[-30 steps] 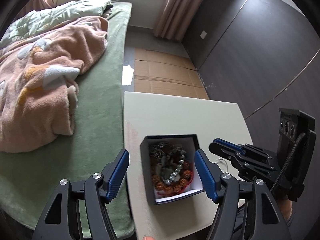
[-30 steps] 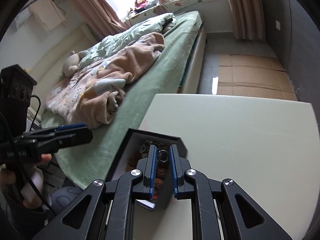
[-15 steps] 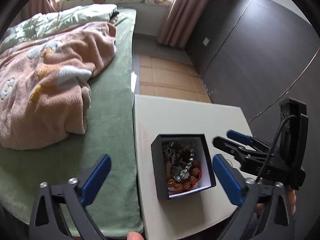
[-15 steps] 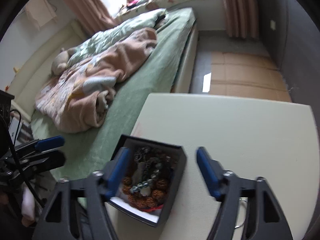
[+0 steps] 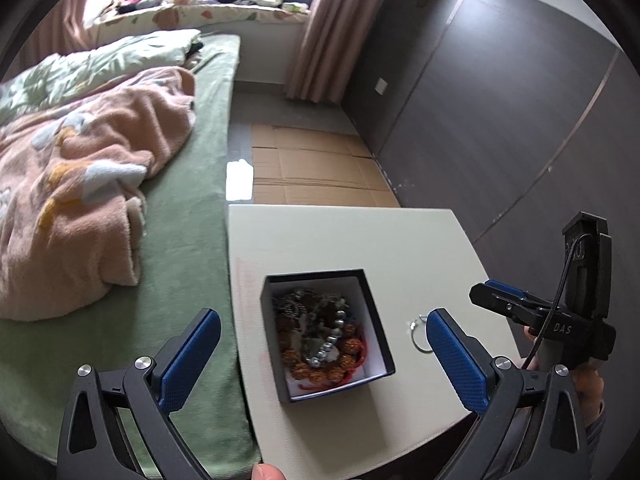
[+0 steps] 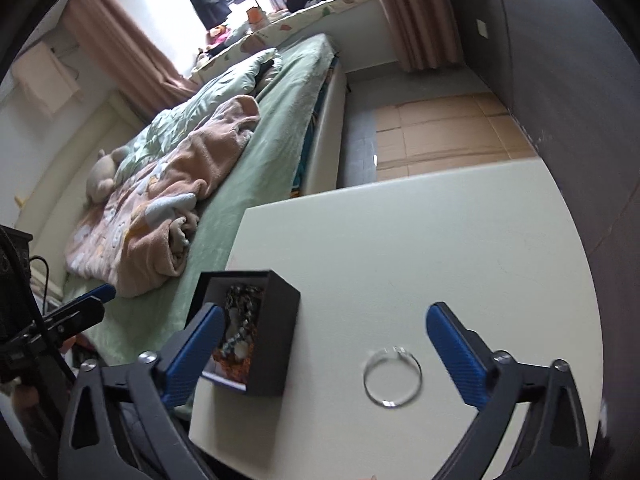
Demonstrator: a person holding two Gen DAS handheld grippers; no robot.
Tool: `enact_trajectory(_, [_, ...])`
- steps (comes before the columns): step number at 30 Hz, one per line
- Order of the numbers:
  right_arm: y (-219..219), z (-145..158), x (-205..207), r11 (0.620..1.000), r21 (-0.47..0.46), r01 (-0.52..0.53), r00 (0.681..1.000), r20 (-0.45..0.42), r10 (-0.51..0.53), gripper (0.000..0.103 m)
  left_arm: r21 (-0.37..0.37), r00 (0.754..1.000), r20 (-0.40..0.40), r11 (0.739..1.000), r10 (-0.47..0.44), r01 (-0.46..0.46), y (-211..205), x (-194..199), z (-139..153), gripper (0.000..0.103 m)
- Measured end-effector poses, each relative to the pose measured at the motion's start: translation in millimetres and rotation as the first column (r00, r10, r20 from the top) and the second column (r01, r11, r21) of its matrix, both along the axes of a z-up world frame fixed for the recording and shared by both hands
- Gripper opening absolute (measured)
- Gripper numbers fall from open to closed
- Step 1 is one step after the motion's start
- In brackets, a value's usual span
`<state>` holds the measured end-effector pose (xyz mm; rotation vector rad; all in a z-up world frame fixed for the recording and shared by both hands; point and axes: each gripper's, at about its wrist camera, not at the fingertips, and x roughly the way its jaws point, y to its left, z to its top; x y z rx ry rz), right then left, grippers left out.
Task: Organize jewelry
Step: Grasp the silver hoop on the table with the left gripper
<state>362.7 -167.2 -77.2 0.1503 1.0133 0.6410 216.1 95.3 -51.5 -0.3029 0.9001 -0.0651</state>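
The left gripper (image 5: 320,356) is hanging with its jaws spread wide, holding nothing, one blue pad at 8 o'clock of the box (image 5: 326,330) and the other at 4 o'clock. The box is sitting open on the table (image 5: 360,236), near the edge that runs along the bed (image 5: 188,240), and beads (image 5: 320,352) and chains are lying heaped inside it. A ring (image 5: 419,337) is lying flat on the table at 3 o'clock of the box, apart from it. The right gripper (image 6: 324,352) is also gaping wide and empty; in its own view the ring (image 6: 393,376) is resting between its pads, touching neither, with the box (image 6: 256,332) at 9 o'clock. A pink blanket (image 5: 80,200) is lying crumpled on the bed.
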Motion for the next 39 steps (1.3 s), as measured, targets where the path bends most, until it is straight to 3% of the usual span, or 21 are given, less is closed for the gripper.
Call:
enact_trajectory(8, [-32.8,-4.9,-8.4,0.995,-0.05,0.081,0.997,-0.008,-0.081,0.103,0.051,0.995,-0.044,0.995,-0.087,0.089,-38.4,7.6,-4.5,0.103])
enact_trajectory(12, [-54.8,-7.4,-9.1,0.992,-0.005,0.129,0.991,-0.046,-0.129,0.103,0.084,0.99,-0.058,0.988,-0.129,0.133,-61.3,12.7,-5.2,0.103])
enact_trajectory(17, [-79.2,-10.6,-12.6,0.982,0.011,0.189,0.981,-0.052,-0.188,0.103,0.162,0.978,-0.066,0.965,-0.199,0.208,-93.2,22.5,-2.5,0.102])
enact_trajectory(19, [-89.4,-10.3,-13.9,0.976,0.029,0.218,0.975,-0.054,-0.216,0.103,0.214,0.967,-0.074,0.943,-0.243,0.254,-108.6,27.7,-1.9,0.102])
enact_trajectory(22, [-104.0,-13.7,-18.0,0.964,0.045,0.261,0.964,-0.065,-0.258,0.103,0.269,0.95,-0.089,0.911,-0.301,0.314,-127.9,34.3,-4.2,0.093])
enact_trajectory(27, [-135.7,-19.6,-30.8,0.932,0.117,0.342,0.938,-0.1,-0.332,0.103,0.285,0.916,-0.14,0.871,-0.375,0.4,-150.6,47.4,-19.0,0.076])
enact_trajectory(30, [-141.8,-16.5,-31.1,0.925,0.108,0.363,0.931,-0.086,-0.355,0.103,0.291,0.891,-0.192,0.843,-0.411,0.452,-163.2,57.8,-35.5,0.066])
enact_trajectory(32, [-143.6,-17.6,-30.5,0.927,0.096,0.364,0.93,-0.089,-0.356,0.103,0.272,0.877,-0.228,0.837,-0.423,0.475,-167.0,66.2,-47.0,0.055])
enact_trajectory(37, [-149.9,-23.1,-27.3,0.921,0.084,0.38,0.921,-0.121,-0.369,0.103,0.265,0.848,-0.286,0.814,-0.445,0.517,-177.7,81.6,-69.4,0.049])
enact_trajectory(39, [-154.9,-24.8,-26.8,0.92,0.091,0.382,0.92,-0.134,-0.369,0.103,0.271,0.834,-0.317,0.8,-0.451,0.536,-181.7,87.7,-79.1,0.04])
